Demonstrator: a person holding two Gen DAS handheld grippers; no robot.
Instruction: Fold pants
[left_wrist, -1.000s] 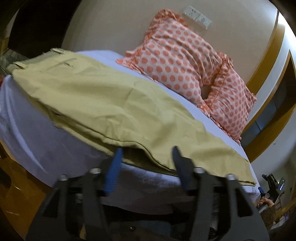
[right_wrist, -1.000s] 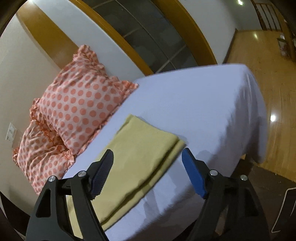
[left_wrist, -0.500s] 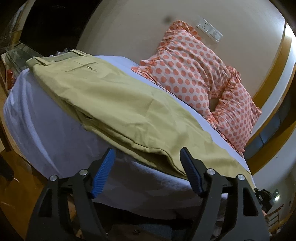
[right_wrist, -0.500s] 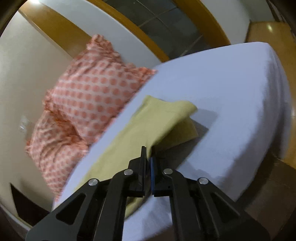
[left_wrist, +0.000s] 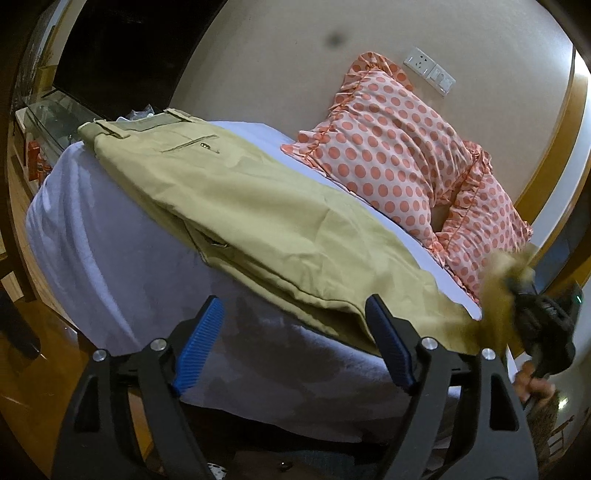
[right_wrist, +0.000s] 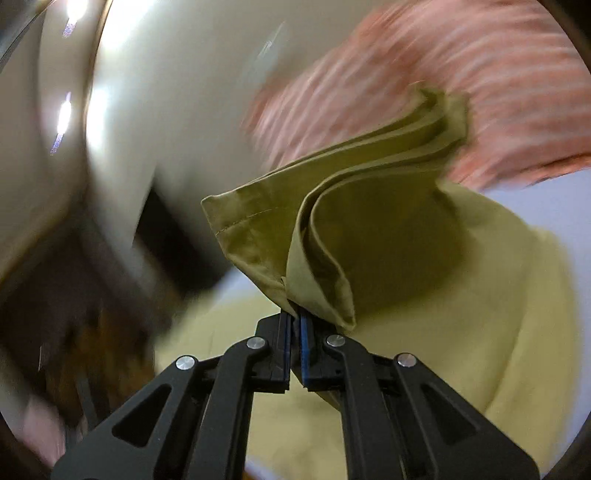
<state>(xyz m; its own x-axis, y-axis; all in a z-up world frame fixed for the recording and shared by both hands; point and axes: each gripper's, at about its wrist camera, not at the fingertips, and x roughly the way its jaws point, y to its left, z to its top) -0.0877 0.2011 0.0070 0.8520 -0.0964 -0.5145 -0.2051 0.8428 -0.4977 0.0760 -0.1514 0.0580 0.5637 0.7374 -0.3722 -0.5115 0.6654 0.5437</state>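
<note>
Pants (left_wrist: 258, 206), khaki, lie lengthwise across the bed (left_wrist: 110, 258), waistband at far left end, legs running right. Right gripper (right_wrist: 294, 317) clamped on the leg hems, cuff end lifted off the sheet and bunched in layers; this view is motion-blurred. Left gripper (left_wrist: 295, 339) spread wide, holding nothing, hovering at the near bed edge just below the mid-leg. Two polka-dot pillows (left_wrist: 399, 155) behind pants against the wall.
</note>
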